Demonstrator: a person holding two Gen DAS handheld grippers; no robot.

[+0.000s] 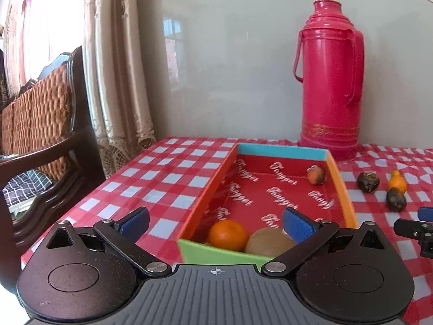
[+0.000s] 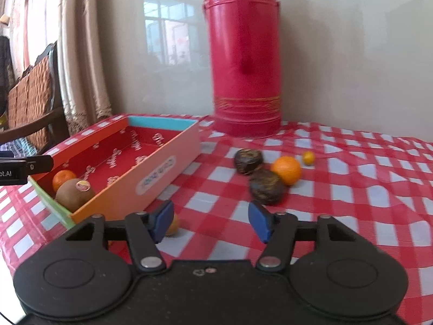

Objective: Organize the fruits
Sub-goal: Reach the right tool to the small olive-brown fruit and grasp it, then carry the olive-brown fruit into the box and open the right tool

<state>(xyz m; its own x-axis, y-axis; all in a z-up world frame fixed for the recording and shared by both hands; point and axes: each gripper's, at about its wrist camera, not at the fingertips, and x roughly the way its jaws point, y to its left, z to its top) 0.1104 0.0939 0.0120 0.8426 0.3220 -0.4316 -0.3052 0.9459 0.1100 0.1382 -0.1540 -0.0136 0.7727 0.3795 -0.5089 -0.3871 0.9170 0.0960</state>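
Sorting fruit into the open box (image 2: pixel 167 159) on the checked tablecloth (image 2: pixel 351 189), pink thermos (image 2: pixel 243 62) far behind.

Lying in the box: one orange (image 1: pixel 228 235) and one kiwi (image 1: pixel 269 241) at the near end, one reddish-brown fruit (image 1: pixel 316 175) at the far right corner; three inside. Loose on the cloth right of the box: two dark wrinkled fruits (image 2: pixel 248 161), one orange (image 2: pixel 286 169), one tiny orange fruit (image 2: pixel 308 158), plus one small yellowish fruit (image 2: pixel 173 224) half hidden behind a near finger; five outside. Left gripper (image 1: pixel 216 223) wide apart over the box's near end, holding nothing. Right gripper (image 2: pixel 211 220) partly open, nothing between the pads. Risk as judged: round fruit rolling off if nudged; soft dark ones bruising under a hard squeeze; the hidden small one easily overlooked.
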